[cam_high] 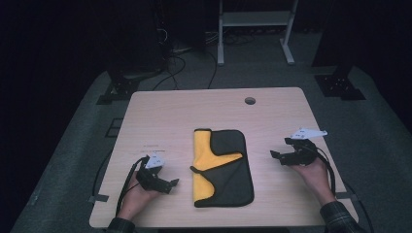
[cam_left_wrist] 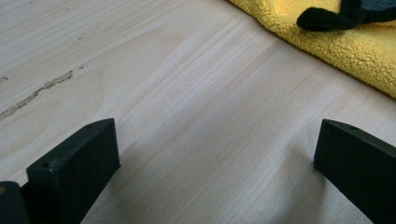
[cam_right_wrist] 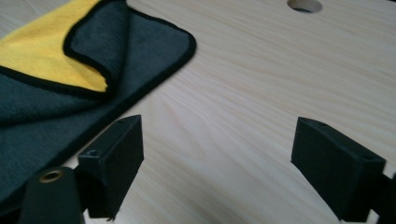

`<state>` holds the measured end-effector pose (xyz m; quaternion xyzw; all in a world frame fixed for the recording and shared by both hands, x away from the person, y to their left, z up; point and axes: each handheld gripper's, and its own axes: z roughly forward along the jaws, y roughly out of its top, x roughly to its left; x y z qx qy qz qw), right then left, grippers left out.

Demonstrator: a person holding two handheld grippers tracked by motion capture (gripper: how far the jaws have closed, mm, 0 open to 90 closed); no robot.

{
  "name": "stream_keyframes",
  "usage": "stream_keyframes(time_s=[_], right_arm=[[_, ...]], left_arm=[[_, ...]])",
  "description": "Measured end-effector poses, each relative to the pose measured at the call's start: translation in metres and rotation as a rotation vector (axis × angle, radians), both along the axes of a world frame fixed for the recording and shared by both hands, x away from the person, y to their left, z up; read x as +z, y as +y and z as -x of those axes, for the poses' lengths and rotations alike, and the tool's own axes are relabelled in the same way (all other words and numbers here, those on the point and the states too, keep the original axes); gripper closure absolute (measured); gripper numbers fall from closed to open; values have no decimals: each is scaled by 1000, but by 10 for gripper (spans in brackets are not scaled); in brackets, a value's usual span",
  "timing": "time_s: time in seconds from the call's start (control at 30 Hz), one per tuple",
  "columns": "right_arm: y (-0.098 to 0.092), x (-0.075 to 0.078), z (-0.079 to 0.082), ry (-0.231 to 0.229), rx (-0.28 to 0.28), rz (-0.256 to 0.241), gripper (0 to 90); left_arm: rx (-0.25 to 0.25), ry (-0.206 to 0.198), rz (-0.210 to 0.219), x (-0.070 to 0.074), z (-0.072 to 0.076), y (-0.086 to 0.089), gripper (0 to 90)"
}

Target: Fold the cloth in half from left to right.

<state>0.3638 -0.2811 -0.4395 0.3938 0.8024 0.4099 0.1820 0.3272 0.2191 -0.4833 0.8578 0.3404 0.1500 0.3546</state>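
Folded cloth at mid-table, a gripper resting on either side

From the high view, the yellow-and-grey cloth [cam_high: 222, 167] lies folded on the wooden table [cam_high: 194, 107] (a round hole [cam_high: 249, 100] sits near its far edge), with the left gripper [cam_high: 171, 185] near the cloth's left side and the right gripper [cam_high: 276, 156] well apart on its right, each held in a hand; in the left gripper view the jaws stand wide over bare wood, the cloth's yellow fleece [cam_left_wrist: 345, 51] ahead at upper right, untouched; in the right gripper view the jaws are wide too, empty, the cloth's black-trimmed grey corner [cam_right_wrist: 140, 51] just beyond the left jaw
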Motion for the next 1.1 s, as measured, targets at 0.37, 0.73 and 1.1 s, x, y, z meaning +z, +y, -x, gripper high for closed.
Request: stream_keyframes(time_s=[0.37,0.73,1.1], right_arm=[[40,10,-12,0,94,-8,227],[91,19,-25,-2,207,-35,256],[131,17,-38,-1,285,-18,328]], left_arm=[[20,-3,3,0,-2,-2,0],[18,-3,6,0,-2,-2,0],[14,-2,3,0,-2,-1,0]])
